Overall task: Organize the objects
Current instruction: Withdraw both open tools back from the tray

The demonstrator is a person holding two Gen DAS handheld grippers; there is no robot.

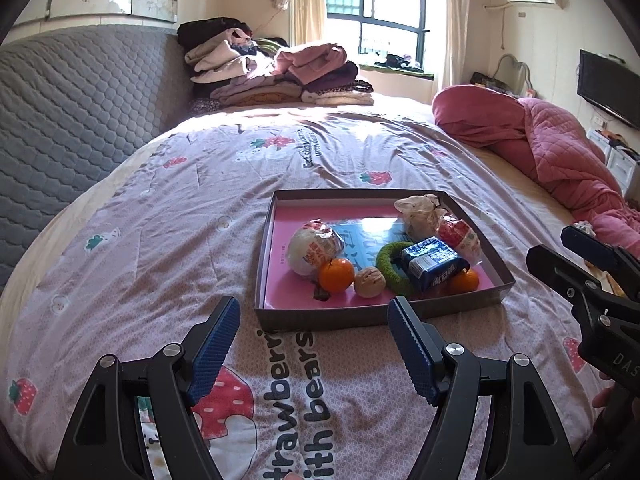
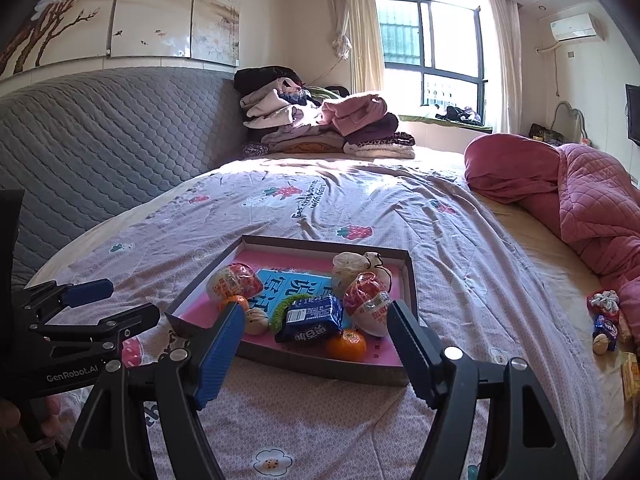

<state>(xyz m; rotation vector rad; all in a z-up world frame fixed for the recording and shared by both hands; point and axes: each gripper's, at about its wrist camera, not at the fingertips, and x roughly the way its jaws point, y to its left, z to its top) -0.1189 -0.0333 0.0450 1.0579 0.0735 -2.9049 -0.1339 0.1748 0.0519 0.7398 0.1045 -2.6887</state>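
Note:
A shallow brown box (image 1: 360, 314) (image 2: 320, 368) with a pink floor lies on the bedspread. Inside are two oranges (image 1: 336, 275) (image 2: 346, 345), a walnut (image 1: 369, 282) (image 2: 256, 320), a green fuzzy ring (image 1: 386, 258), a blue snack packet (image 1: 432, 266) (image 2: 310, 318), two red-and-white wrapped packets (image 1: 312, 248) (image 2: 368, 308) and a beige pouch (image 1: 418, 212). My left gripper (image 1: 316, 312) (image 2: 132, 300) hovers open just before the box's near wall, holding nothing. My right gripper (image 2: 318, 316) (image 1: 548, 244) is open and empty too, level with the near wall.
Several loose small items (image 2: 604, 320) and a yellowish packet (image 2: 630, 376) lie on the bed at the far right, beside a rumpled pink quilt (image 1: 552, 148). Folded clothes (image 1: 280, 76) are stacked at the far end. A grey padded headboard (image 1: 80, 112) runs along the left.

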